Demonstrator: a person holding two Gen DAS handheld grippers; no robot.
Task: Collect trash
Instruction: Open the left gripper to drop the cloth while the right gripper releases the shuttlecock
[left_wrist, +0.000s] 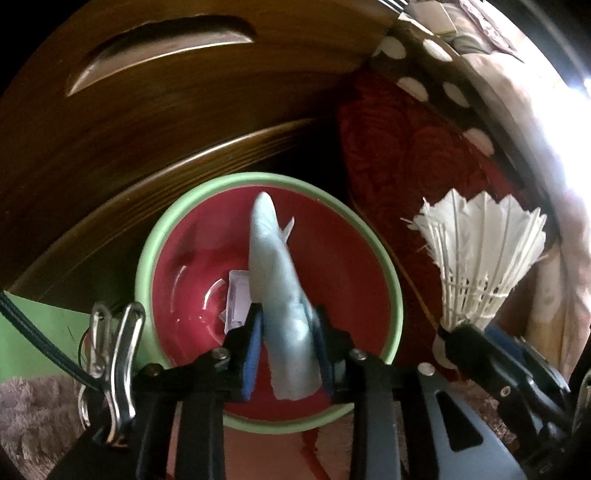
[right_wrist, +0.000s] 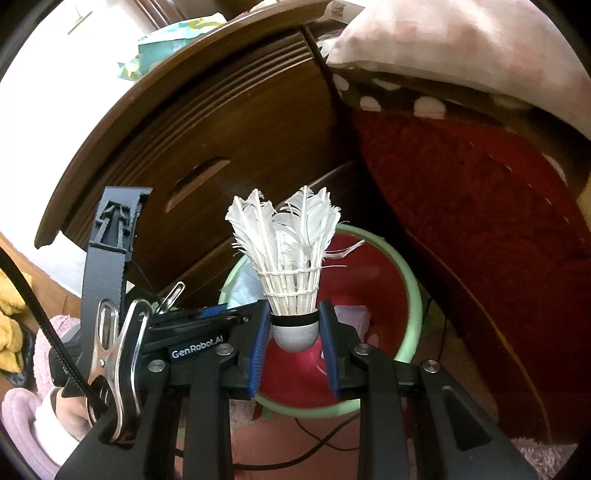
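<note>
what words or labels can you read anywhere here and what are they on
"GenRobot.AI" in white letters on the black body of the left hand-held gripper, read in the right wrist view.
Raised arrow-like emblem on the grey bracket, no letters.
Nothing readable on the shuttlecock, the bin or the cabinet.

Glossy red plastic bin (left_wrist: 192, 236), white feather shuttlecock (right_wrist: 291, 258), dark grained wooden drawers (right_wrist: 207, 140)
</note>
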